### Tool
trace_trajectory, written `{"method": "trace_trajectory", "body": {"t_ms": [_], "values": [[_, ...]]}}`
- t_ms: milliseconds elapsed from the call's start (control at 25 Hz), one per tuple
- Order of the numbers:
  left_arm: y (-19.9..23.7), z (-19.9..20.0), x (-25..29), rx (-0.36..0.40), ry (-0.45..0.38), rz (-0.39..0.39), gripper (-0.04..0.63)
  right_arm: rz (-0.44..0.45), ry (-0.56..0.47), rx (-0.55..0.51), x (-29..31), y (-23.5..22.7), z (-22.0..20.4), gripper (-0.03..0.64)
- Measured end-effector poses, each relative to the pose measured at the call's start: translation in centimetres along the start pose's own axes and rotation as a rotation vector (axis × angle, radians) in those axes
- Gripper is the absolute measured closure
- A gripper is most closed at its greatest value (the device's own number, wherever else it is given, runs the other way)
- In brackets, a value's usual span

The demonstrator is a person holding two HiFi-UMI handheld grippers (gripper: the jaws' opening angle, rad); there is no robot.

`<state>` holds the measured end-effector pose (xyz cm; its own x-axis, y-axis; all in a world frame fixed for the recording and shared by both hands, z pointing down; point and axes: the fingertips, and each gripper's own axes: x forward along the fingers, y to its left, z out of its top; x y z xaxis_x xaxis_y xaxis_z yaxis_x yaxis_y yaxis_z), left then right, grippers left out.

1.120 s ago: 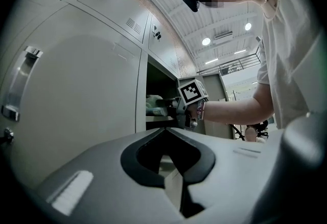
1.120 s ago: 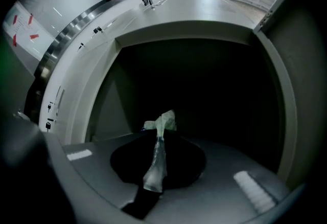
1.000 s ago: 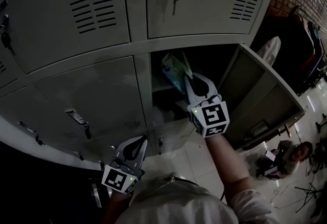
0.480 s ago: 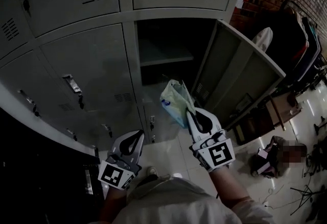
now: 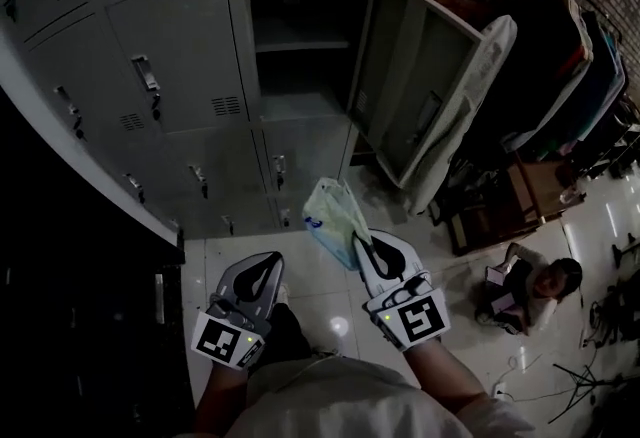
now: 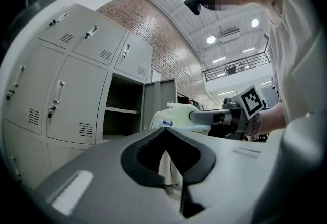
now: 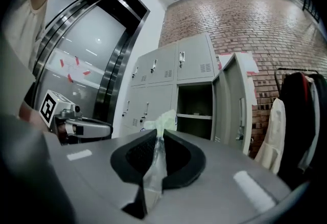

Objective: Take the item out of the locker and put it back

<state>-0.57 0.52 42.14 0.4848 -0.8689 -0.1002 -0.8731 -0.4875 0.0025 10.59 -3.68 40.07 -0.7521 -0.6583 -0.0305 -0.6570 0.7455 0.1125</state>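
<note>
The right claw (image 5: pixel 357 240) pinches a pale green crinkled plastic bag (image 5: pixel 330 214) that juts ahead of its tips. The left claw (image 5: pixel 272 261) is closed and empty beside it. The grey metal locker's open compartment (image 5: pixel 300 106) lies well ahead.

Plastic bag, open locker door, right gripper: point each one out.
plastic bag (image 5: pixel 328 218), head view, middle of its crumpled body.
open locker door (image 5: pixel 402 71), head view, its inner face.
right gripper (image 5: pixel 359 242), head view, between its fingertips, shut on the plastic bag.
</note>
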Motion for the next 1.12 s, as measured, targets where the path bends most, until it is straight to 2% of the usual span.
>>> {"method": "trace_trajectory", "body": {"t_ms": [200, 440, 600, 840, 1120], "values": [[-4.0, 1.2, -3.6, 0.018, 0.001, 0.038, 0.598, 0.016, -0.018, 0.013, -4.3, 2.1, 1.0, 0.607], [-5.7, 2.2, -5.5, 0.031, 0.002, 0.033, 0.598, 0.030, -0.072, -0.015, -5.7, 4.2, 3.0, 0.607], [-6.0, 2.1, -6.3, 0.016, 0.021, 0.026, 0.598, 0.021, -0.061, -0.008, -6.2, 4.9, 2.7, 0.607], [-5.3, 1.8, -6.8, 0.007, 0.008, 0.062, 0.598, 0.028, -0.044, 0.004, -6.1, 5.5, 1.7, 0.607], [-4.6, 1.6, -5.9, 0.018, -0.004, 0.082, 0.598, 0.026, -0.045, 0.007, -5.9, 4.2, 1.0, 0.607]]}}
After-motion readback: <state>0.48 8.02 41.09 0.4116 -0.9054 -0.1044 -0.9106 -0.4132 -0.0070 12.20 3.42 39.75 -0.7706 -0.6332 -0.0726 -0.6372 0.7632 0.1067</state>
